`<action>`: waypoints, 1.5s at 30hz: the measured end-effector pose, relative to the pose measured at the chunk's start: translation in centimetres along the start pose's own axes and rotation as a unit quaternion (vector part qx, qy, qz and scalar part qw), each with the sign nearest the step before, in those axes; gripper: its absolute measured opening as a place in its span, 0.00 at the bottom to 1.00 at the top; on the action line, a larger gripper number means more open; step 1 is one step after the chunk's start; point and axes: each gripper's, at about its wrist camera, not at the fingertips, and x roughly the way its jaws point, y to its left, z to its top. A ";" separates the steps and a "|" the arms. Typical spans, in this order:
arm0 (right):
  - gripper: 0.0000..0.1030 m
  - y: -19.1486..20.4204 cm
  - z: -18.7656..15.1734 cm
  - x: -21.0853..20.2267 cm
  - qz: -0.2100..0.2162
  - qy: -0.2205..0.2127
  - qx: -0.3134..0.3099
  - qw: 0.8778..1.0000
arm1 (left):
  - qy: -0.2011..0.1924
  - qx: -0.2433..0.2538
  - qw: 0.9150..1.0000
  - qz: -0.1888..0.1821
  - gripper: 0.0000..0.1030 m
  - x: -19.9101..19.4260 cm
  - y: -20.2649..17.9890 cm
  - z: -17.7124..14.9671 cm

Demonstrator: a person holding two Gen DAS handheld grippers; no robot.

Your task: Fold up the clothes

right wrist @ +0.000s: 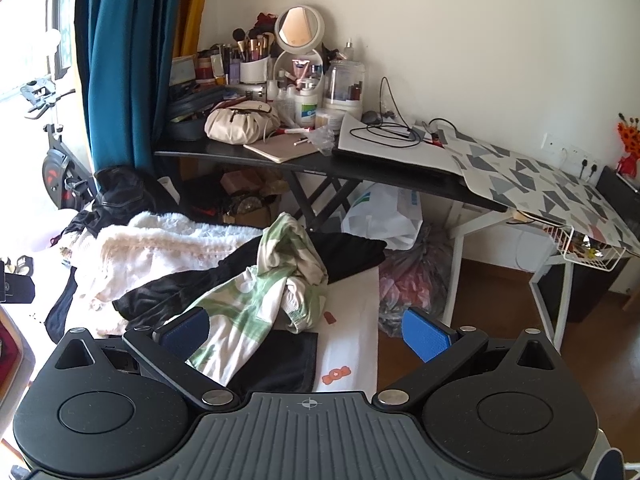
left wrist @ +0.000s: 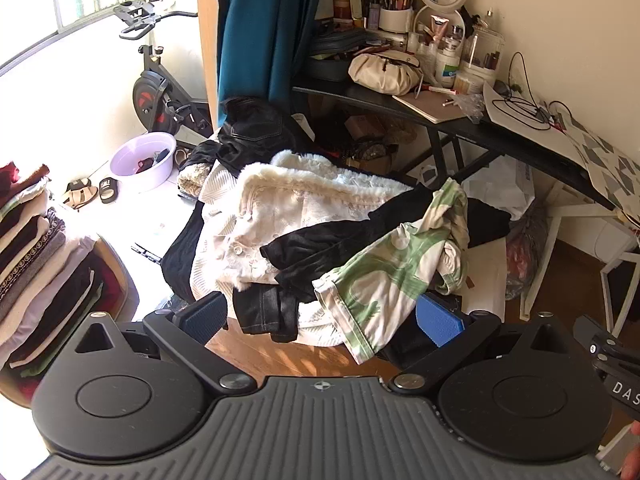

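green-print garment (left wrist: 384, 276) on top of pile (left wrist: 280, 232), long axis running 7 to 1 o'clock. both grippers (left wrist: 326, 316) (right wrist: 308, 330) wide, empty; right one looks nearer imo.

- Left claw (left wrist: 324, 316): two black arms, blue ribbed pads (left wrist: 439, 319), silver pivot screws, round black discs either side, a grey ridged body with a small crosshair mark.
- Right claw (right wrist: 306, 330): same build, with blue pads (right wrist: 423, 334), black arms, silver screws and a grey ridged housing.
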 end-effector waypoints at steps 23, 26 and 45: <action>0.99 7.1 -1.0 -1.3 -0.036 -0.028 0.013 0.999 | -0.136 -0.043 0.989 0.035 1.00 0.6 9.5 1.7; 0.99 7.8 -1.0 -1.3 -0.039 -0.033 0.010 0.999 | -0.134 -0.038 0.990 0.011 1.00 1.3 10.1 1.3; 0.99 7.9 -2.6 -1.4 -0.072 0.001 0.037 0.997 | -0.026 -0.027 0.999 -0.017 1.00 5.3 13.5 -2.1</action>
